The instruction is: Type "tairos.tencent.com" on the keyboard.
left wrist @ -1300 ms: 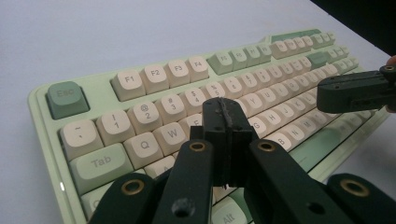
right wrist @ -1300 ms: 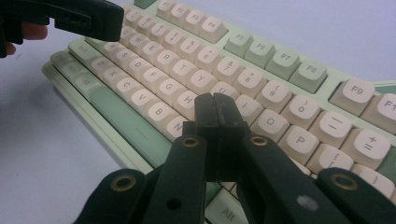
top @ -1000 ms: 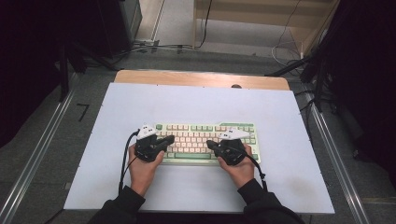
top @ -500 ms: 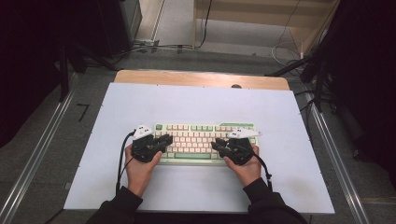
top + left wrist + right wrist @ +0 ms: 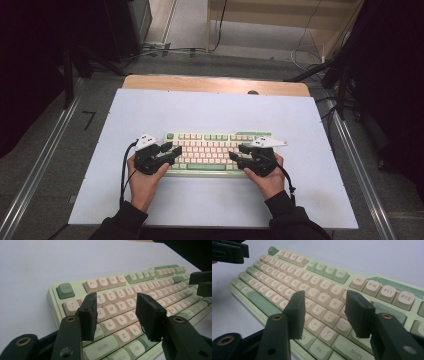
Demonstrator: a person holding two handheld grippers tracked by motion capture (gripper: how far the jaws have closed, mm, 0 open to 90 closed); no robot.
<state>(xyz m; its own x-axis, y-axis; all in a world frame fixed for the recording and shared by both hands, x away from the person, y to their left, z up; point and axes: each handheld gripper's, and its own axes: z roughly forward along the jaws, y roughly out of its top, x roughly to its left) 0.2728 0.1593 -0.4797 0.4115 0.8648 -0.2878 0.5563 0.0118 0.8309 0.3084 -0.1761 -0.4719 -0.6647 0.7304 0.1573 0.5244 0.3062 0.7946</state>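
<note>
A keyboard (image 5: 220, 151) lies flat on a sheet (image 5: 210, 112) that covers the table (image 5: 215, 84), a little below the middle of the high view. The left gripper (image 5: 170, 151) sits over the keyboard's left end and the right gripper (image 5: 239, 153) over its right end, the two well apart with rows of keys between them. A strip of table shows above the sheet's upper edge, with floor and cables (image 5: 305, 50) behind it toward the top of the frame.
</note>
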